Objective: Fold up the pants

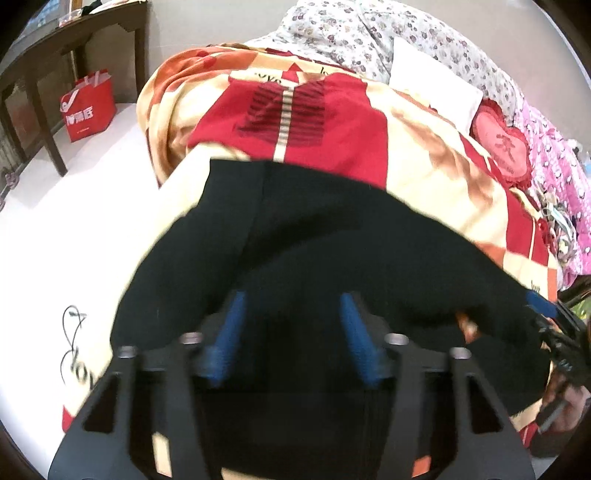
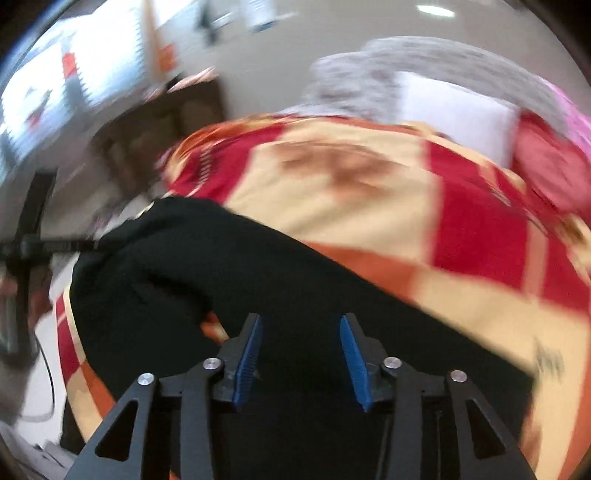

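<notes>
**Black pants on the bed, both grippers spread wide over them**

Heads up, a lot here is hard to read. The right wrist view is smeared with motion blur, so the room behind the bed is mush to us. The left wrist view is sharper up top but blurry around its own fingers. The black pants (image 1: 332, 258) are so dark that we can't pick out seams, legs or waistband, and their near edge is hidden behind the gripper bodies in both views.

We take the pants as our landmark. They lie on the red-and-cream bedspread (image 1: 332, 122), which shows beyond them and on both sides. Past the pants, further up the bed, sit a white pillow (image 1: 432, 85) and a red heart cushion (image 1: 502, 144), with a floral quilt (image 1: 369, 33) behind those. Off to the left of the pants, on the floor, there's a red shopping bag (image 1: 88, 107) beside a dark wooden table (image 1: 48, 55).

The left gripper (image 1: 291, 332) points forward over the pants, blue pads well apart, nothing pinched between them. The right gripper (image 2: 301, 354) sits the same way in its own view, fingers released, black fabric showing in the gap. Whether either one actually touches the cloth, we can't tell.
</notes>
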`<state>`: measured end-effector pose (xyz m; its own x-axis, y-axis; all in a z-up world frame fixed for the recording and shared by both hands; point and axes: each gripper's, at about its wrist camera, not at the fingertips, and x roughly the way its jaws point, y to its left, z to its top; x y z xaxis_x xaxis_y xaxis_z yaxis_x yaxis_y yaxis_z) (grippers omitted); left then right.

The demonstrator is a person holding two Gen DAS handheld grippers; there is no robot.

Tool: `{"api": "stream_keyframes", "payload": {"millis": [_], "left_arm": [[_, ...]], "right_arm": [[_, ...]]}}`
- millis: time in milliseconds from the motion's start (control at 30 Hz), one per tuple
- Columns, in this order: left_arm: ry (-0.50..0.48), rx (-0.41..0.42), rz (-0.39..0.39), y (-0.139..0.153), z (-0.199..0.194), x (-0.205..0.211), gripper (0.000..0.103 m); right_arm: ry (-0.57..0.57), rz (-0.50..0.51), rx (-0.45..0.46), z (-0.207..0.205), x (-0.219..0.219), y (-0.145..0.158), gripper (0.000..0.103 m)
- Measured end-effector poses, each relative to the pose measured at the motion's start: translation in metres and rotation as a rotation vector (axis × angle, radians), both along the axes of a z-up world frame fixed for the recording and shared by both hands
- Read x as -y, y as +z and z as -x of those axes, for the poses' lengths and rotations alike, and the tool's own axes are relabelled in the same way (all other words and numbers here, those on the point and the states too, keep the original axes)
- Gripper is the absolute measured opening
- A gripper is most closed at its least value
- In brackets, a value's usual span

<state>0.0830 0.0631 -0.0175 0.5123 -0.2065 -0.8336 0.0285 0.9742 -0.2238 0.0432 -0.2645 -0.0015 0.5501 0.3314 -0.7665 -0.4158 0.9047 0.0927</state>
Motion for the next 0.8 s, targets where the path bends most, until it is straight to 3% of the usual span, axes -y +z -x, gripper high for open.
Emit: {"api": "stream_keyframes", "payload": {"millis": [133,233,400,433,500,567,667,800], "left_arm": [[-0.027,-0.037,0.021,-0.005,-0.035,-0.003,0.068],[-0.003,-0.078,0.059,-0.016,-0.055,-0.008,0.068],[0.000,-0.083,0.026,-0.024,-0.089,-0.009,0.068],[0.000,-0.092,0.017,-0.027,-0.094,-0.008,0.068],[0.006,-0.067,0.006,-0.028,-0.099,-0.008,0.071],[-0.001,-0.060,-0.012,-0.029,-0.101,-0.006,0.071],[0.019,-0.060,0.018,-0.025,-0.095,-0.015,0.071],[0.096,0.009,0.097,0.000,-0.065,-0.045,0.071]], "right_arm": [[0.161,0.031,-0.032,-0.055,-0.051,-0.008,0.047],[0.219,0.069,-0.053,-0.088,-0.078,-0.019,0.048],[0.294,0.111,-0.115,-0.118,-0.101,-0.047,0.048],[0.295,0.088,-0.124,-0.121,-0.100,-0.050,0.047],[0.305,0.004,-0.134,-0.122,-0.098,-0.047,0.022],[0.318,0.022,-0.114,-0.115,-0.105,-0.044,0.007],[0.346,0.024,-0.082,-0.097,-0.115,-0.029,0.006],[0.380,-0.045,-0.008,-0.051,-0.111,0.014,0.005]]}}
